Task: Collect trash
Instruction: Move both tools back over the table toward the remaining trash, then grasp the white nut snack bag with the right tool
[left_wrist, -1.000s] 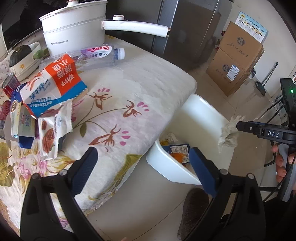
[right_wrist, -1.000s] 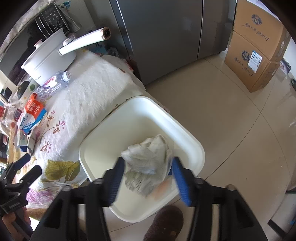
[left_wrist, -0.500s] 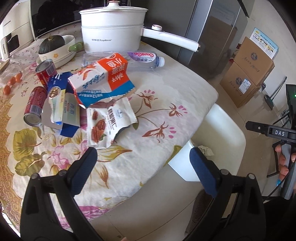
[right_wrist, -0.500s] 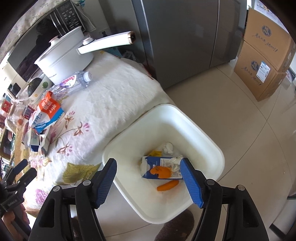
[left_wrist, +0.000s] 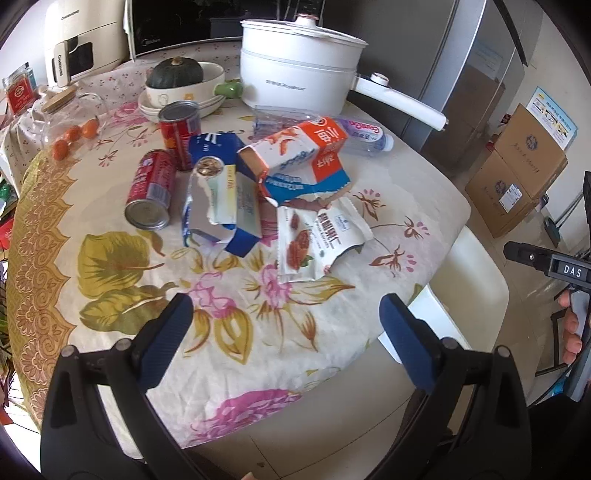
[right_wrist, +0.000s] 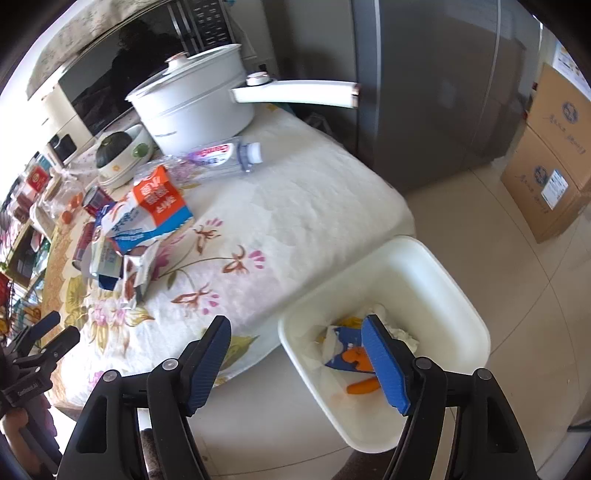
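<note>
Trash lies on the flowered tablecloth (left_wrist: 221, 325): an orange-and-white milk carton (left_wrist: 303, 158), a torn snack wrapper (left_wrist: 317, 240), a flattened blue carton (left_wrist: 221, 199), two red cans (left_wrist: 151, 188), and a plastic bottle (left_wrist: 354, 133). My left gripper (left_wrist: 284, 325) hangs open over the table's near edge, short of the wrapper. Beside the table on the floor stands a white bin (right_wrist: 443, 280) holding a crumpled tissue (right_wrist: 399, 332), a blue carton and orange peel. My right gripper (right_wrist: 295, 328) hovers between the table edge and the bin, its jaws opening with nothing between them.
A white electric pot (left_wrist: 295, 74) with a long handle and a bowl holding a squash (left_wrist: 181, 81) stand at the table's back. A glass jar (left_wrist: 70, 118) lies at far left. A grey fridge (right_wrist: 443, 92) and cardboard boxes (left_wrist: 517, 173) stand beyond the bin.
The right gripper let the crumpled tissue drop into the bin and opened wider. Both grippers swung from the bin toward the table, bringing the trash pile into the left view.
</note>
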